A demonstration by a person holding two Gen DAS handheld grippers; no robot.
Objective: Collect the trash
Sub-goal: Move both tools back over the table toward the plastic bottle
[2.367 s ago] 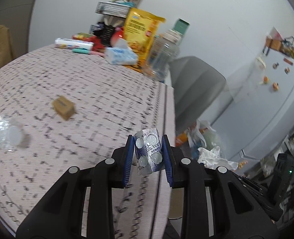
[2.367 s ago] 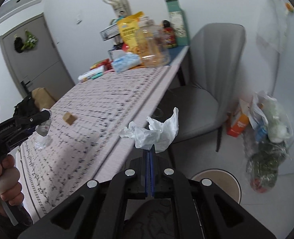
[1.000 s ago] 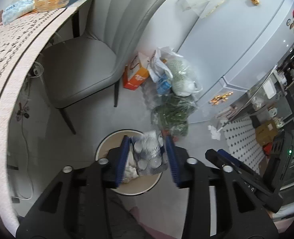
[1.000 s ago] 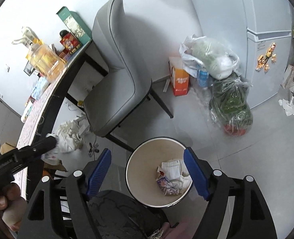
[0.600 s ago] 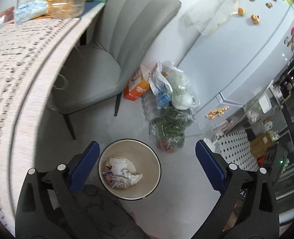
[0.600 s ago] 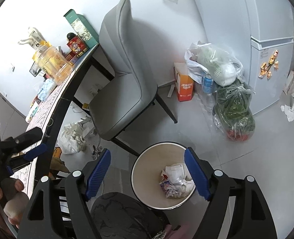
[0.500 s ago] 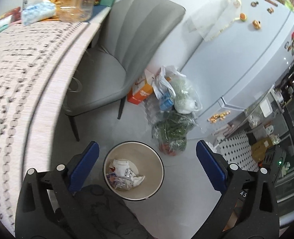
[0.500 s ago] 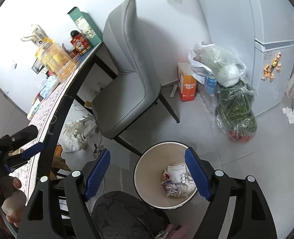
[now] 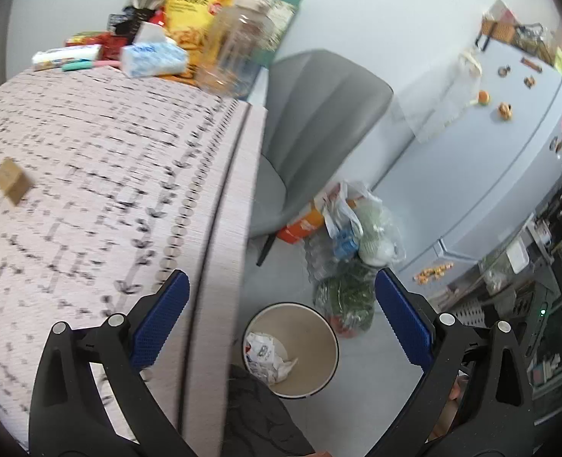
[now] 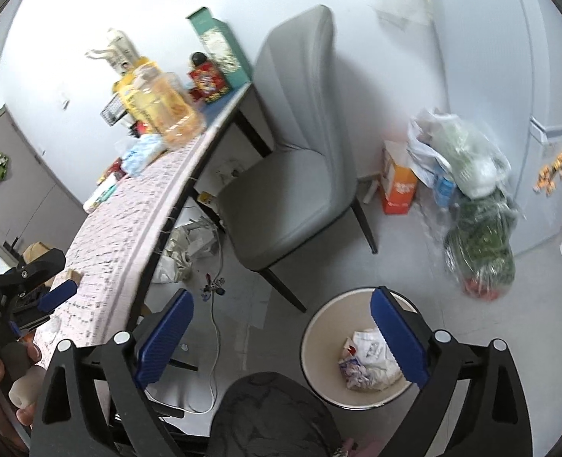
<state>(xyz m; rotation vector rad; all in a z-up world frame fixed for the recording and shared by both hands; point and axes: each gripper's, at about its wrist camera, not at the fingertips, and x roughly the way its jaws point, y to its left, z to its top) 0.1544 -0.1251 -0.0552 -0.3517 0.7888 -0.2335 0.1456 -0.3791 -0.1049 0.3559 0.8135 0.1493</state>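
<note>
A round beige trash bin (image 9: 321, 358) stands on the floor by the table edge, with crumpled paper and wrappers (image 9: 267, 354) inside; the right wrist view shows the bin (image 10: 319, 327) and its trash (image 10: 368, 358) too. My left gripper (image 9: 281, 323) is open wide and empty, above the table edge and the bin. My right gripper (image 10: 281, 335) is open wide and empty above the floor beside the bin. A small brown cardboard piece (image 9: 12, 186) lies on the patterned tablecloth (image 9: 90, 160). The left gripper also shows at the left of the right wrist view (image 10: 33, 285).
A grey chair (image 9: 311, 122) stands by the table (image 10: 128, 221). Snack bags, a tissue pack (image 9: 153, 59) and a clear jar (image 9: 239, 53) crowd the table's far end. Plastic bags (image 9: 357, 236) and an orange box (image 10: 397, 186) sit by the fridge (image 9: 490, 144). Cables lie under the table.
Both grippers let their trash fall into the bin and opened. The left gripper has since swung up and left over the table; the right view has lifted slightly.
</note>
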